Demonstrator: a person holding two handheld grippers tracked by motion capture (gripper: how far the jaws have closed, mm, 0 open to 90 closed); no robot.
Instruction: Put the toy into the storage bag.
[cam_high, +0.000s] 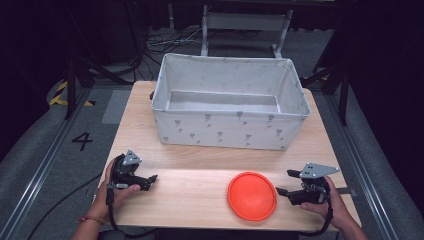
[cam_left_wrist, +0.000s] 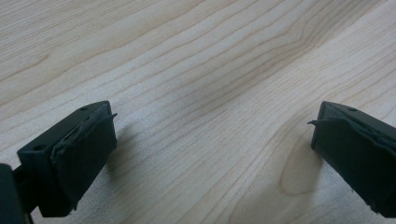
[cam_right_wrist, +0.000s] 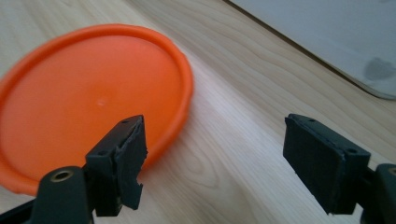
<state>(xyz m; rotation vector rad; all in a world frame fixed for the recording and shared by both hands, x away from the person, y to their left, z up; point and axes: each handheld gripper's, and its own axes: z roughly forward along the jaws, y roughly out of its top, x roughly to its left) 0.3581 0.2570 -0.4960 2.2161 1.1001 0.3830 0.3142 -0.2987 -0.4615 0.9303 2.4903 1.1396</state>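
Down near the bottom right of the high view, a flat round orange plastic disc (cam_high: 252, 195) lay on the pale wooden surface (cam_high: 190, 192). It sat between the two grippers, but much closer to the right one.

Just to the right of the disc was the right gripper (cam_high: 287, 182), held in a hand (cam_high: 331, 204) that came in from the bottom right corner. Its two black jaws pointed left, toward the disc, and they stood apart with nothing between them. In the right gripper view, the orange disc (cam_right_wrist: 88, 98) filled the upper left of the frame. One jaw stood in front of the disc's rim and the other was over bare wood, and neither one was pinching the disc.

At the lower left of the high view, the left gripper (cam_high: 151, 181) was held in the other hand (cam_high: 107, 192), with its jaws pointing right. In the left gripper view, its jaws were wide apart, with bare wood grain (cam_left_wrist: 201, 93) between them, so it held nothing.

Farther back, in the upper middle of the high view, stood a big white cloth box (cam_high: 230, 127) with small grey marks on its sides. It was well apart from the disc.
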